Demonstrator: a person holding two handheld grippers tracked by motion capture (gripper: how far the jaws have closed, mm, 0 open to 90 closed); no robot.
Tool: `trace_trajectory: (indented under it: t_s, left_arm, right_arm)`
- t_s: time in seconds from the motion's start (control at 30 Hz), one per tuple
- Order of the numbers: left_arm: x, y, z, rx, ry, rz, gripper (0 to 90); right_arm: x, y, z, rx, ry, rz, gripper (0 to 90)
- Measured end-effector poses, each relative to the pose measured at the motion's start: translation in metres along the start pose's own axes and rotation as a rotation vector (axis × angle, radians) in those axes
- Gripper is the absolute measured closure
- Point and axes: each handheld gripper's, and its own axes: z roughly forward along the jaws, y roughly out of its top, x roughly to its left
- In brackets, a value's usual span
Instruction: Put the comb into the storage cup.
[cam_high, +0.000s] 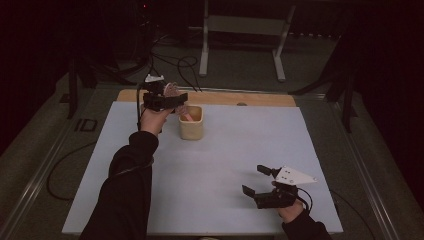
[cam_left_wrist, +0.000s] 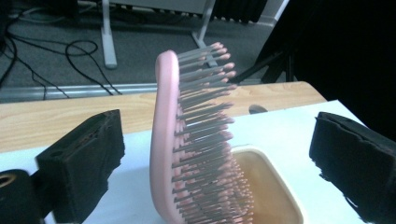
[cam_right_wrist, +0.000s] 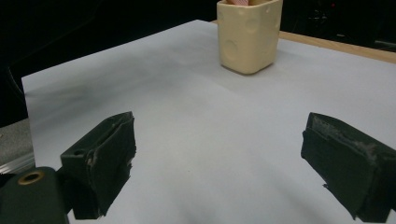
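Between the wide-open black foam pads of the left gripper (cam_left_wrist: 215, 154), a pink plastic bristled hairbrush (cam_left_wrist: 187, 140) stands untouched in a cream square holder (cam_left_wrist: 275, 196).

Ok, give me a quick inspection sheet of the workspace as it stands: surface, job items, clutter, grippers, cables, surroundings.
Surface: white board on a wooden table, bare apart from the cup.
Job's things: pink hairbrush standing head-up in the cream cup, bristles facing the right jaw.
Clutter: nothing seen.
Grippers: left gripper open around the brush, pads clear of it; right gripper open, hovering low over the board's near right corner, holding nothing.
Cables: black cables loose on the floor behind the table.
Surroundings: dark room, grey floor, white stand legs at the back.
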Motion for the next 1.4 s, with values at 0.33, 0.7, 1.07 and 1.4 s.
trace_trajectory:
  t_s: [0.33,0.7,1.07,1.4]
  left_arm:
    - [-0.005,-0.001,-0.009,0.018,-0.046,0.021,0.4]
    - [-0.004,-0.002,-0.020,0.037,-0.067,0.066,0.3]
    - [-0.006,-0.002,-0.035,0.043,-0.087,0.112,0.3]
    - [-0.004,-0.006,-0.049,0.051,-0.098,0.142,0.3]
  right_arm:
    - [0.000,0.001,-0.002,-0.003,-0.006,-0.002,9.7]
    - [0.001,0.002,-0.002,-0.003,-0.006,-0.005,9.7]
    - [-0.001,0.001,-0.002,-0.003,-0.010,-0.002,9.7]
    - [0.001,0.001,-0.001,-0.001,-0.008,-0.005,9.7]
